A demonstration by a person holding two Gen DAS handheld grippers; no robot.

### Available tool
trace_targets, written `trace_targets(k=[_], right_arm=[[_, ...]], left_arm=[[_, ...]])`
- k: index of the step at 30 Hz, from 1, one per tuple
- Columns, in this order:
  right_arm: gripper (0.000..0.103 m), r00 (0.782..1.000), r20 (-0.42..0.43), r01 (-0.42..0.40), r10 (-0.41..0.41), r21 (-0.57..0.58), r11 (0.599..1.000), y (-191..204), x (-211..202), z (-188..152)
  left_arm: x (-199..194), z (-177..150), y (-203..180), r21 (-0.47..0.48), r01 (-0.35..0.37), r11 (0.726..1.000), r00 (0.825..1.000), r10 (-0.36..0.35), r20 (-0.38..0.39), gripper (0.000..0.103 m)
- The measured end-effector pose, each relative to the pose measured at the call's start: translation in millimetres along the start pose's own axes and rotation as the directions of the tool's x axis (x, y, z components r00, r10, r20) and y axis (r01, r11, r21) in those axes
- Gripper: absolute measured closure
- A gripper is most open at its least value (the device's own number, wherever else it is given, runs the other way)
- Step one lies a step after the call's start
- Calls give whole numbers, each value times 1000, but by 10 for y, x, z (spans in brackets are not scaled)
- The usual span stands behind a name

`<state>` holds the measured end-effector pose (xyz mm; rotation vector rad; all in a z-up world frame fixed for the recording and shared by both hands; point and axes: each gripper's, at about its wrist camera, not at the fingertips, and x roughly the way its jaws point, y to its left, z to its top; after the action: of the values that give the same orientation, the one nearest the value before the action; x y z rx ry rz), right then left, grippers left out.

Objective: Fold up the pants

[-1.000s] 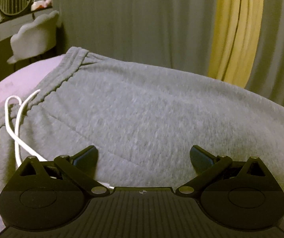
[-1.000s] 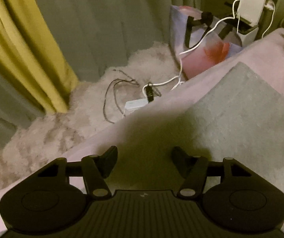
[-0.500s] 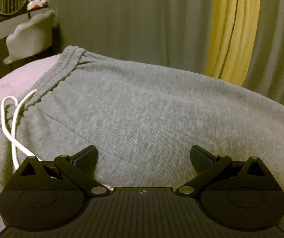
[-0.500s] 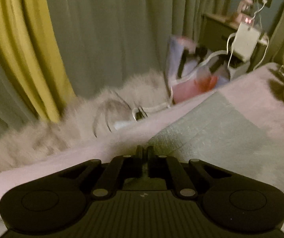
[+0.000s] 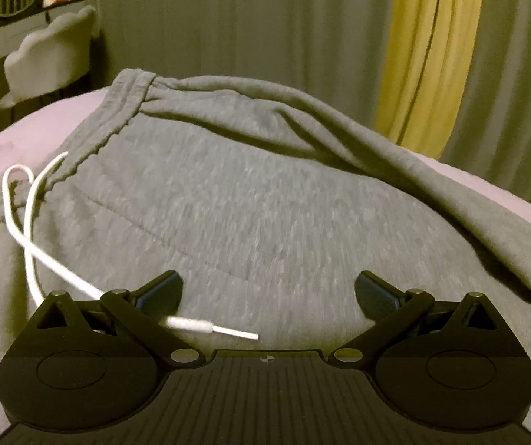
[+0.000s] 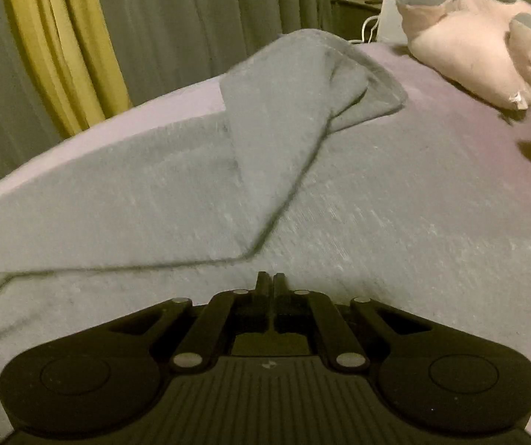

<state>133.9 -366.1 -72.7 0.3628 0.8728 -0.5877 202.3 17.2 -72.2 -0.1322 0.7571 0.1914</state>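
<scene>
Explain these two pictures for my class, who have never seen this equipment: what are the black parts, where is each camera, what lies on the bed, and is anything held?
Each picture comes from a camera mounted on a hand-held gripper, looking along its two black fingers. The left gripper is open above the waistband end of grey sweatpants, near their white drawstring. The right gripper is shut; its fingertips seem to pinch the pants' fabric, and one leg lies folded over. The pants lie on a pink bedsheet, beside a pink plush toy.
</scene>
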Motion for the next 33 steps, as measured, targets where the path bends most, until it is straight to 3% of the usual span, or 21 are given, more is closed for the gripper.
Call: trace_targets(k=[1, 3, 5, 8, 11, 13, 15, 17, 18, 19, 20, 22, 25, 28, 30, 33], right_arm=[[99, 1000, 18, 0, 0, 17, 1000, -10, -21, 38], [80, 995, 95, -34, 31, 31, 999, -41, -116, 167], [26, 987, 157, -26, 24, 11, 1000, -3, -133, 279], [19, 963, 267, -27, 49, -82, 996, 137, -66, 416], [19, 969, 247, 38, 18, -219, 975, 322, 212, 539], [19, 971, 240, 78, -21, -231, 970, 345, 346, 558], [27, 969, 232, 139, -84, -233, 963, 376, 460, 494], [51, 968, 231, 157, -104, -228, 961, 340, 526, 390], [53, 967, 238, 142, -90, -211, 967, 293, 558, 339], [63, 964, 254, 130, -78, -191, 973, 263, 557, 306], [81, 961, 264, 127, -77, -177, 976, 246, 561, 301], [91, 958, 271, 137, -91, -154, 978, 205, 523, 275], [92, 962, 265, 92, -65, -89, 992, 93, 535, 305], [92, 966, 254, 64, -51, -44, 997, -8, 562, 324], [89, 963, 261, 74, -61, -38, 997, -26, 548, 364], [75, 953, 279, 138, -116, -62, 988, 30, 600, 367]], left_arm=[[-15, -11, 16, -13, 7, 1000, 1000, -7, -2, 0], [-28, -6, 38, -44, 15, 999, 1000, -16, -11, 0], [-32, 0, 40, -58, 14, 998, 1000, -15, -16, 0], [-37, -25, 10, -45, 2, 999, 1000, -2, 2, 0], [-69, -2, 12, -14, 9, 1000, 1000, -9, -13, 0], [-121, 101, 59, -30, 18, 999, 999, -19, -33, 0], [-204, 229, 125, -91, 37, 995, 999, -36, 12, 0], [-196, 418, 158, -117, 54, 992, 998, -51, 31, 0], [-151, 537, 160, -116, 59, 991, 998, -55, 35, 0], [-81, 679, 158, -111, 52, 992, 998, -48, 39, 0], [-4, 813, 149, -106, 44, 993, 998, -39, 51, 0], [201, 1099, 103, -100, 26, 995, 999, -23, 36, 0], [587, 1462, 29, -118, 39, 992, 999, -42, -24, 0], [892, 1625, -66, -108, -12, 994, 997, 3, -83, 0], [1042, 1649, -110, -95, -2, 995, 993, -9, -115, 3], [1251, 1631, -189, -48, 6, 999, 979, -15, -202, 45]])
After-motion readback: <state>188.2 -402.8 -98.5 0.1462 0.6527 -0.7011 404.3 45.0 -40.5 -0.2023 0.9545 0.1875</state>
